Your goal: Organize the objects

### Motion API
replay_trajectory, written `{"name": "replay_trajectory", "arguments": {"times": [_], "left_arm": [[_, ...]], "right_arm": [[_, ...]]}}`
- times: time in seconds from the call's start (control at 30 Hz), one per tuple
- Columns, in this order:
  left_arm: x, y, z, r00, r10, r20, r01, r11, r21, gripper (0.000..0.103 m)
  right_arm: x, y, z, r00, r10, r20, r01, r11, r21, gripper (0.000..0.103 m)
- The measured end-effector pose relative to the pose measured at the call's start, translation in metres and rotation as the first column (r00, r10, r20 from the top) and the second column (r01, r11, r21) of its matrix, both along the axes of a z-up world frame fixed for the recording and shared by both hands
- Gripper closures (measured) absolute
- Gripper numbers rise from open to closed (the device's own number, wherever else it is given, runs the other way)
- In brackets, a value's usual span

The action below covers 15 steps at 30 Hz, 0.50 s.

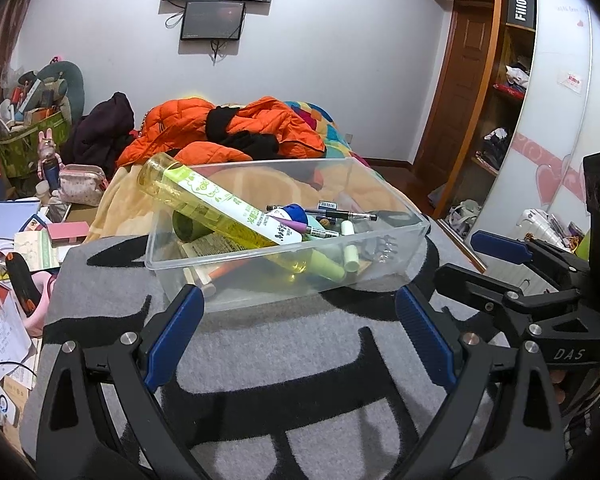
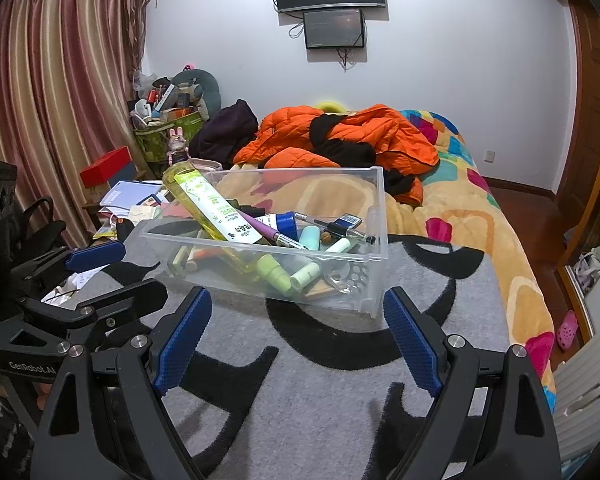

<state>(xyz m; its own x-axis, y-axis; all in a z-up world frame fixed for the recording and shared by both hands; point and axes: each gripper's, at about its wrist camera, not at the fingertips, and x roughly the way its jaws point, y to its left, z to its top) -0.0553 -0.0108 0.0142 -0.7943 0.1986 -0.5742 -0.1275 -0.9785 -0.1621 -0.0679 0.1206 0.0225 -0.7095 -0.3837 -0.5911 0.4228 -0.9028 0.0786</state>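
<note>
Clear plastic bin (image 1: 288,280) sits on the grey-and-black blanket (image 1: 260,360) at the foot of the bed, just ahead of both grippers. Left gripper (image 1: 298,332) spread wide, nothing between its pads; right gripper (image 2: 296,332) likewise wide and empty. Both hang short of the bin's near wall, not touching it.

Bin holds a jumble: a tall yellow bottle (image 1: 220,208) leaning diagonally, its upper end poking above the rim on the left side; pens (image 1: 340,216), a blue-capped item (image 1: 296,213), pale green tubes (image 1: 350,248), a grey perforated piece (image 2: 350,276) on the floor of the bin.

Risks, judged from this layout:
- The bottle is propped, not lying flat. Any nudge to the bin or to the things under it probably lets it slide or roll, scattering the small pens.
- Soft bedding underneath. Pushing down on a rim likely tips the bin rather than holding it steady.
- Transparent walls are hard to read; a gripper could clip the near rim on the way in.
- Pens and tubes overlap, so closing on one may drag a neighbour or pinch two at once.
- The two grippers sit close side by side; reaching for the same spot risks a knock.
</note>
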Motion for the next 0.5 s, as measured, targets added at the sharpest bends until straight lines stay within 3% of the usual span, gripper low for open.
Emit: {"name": "replay_trajectory", "arguments": {"times": [0.5], "left_arm": [[0.0027,-0.0043,0.0001,1.000,0.018,-0.001,-0.018,1.000,0.001,0.005]], "right_arm": [[-0.0008,0.0021,-0.0010,1.000,-0.010,0.007,0.010,1.000,-0.004,0.016]]}}
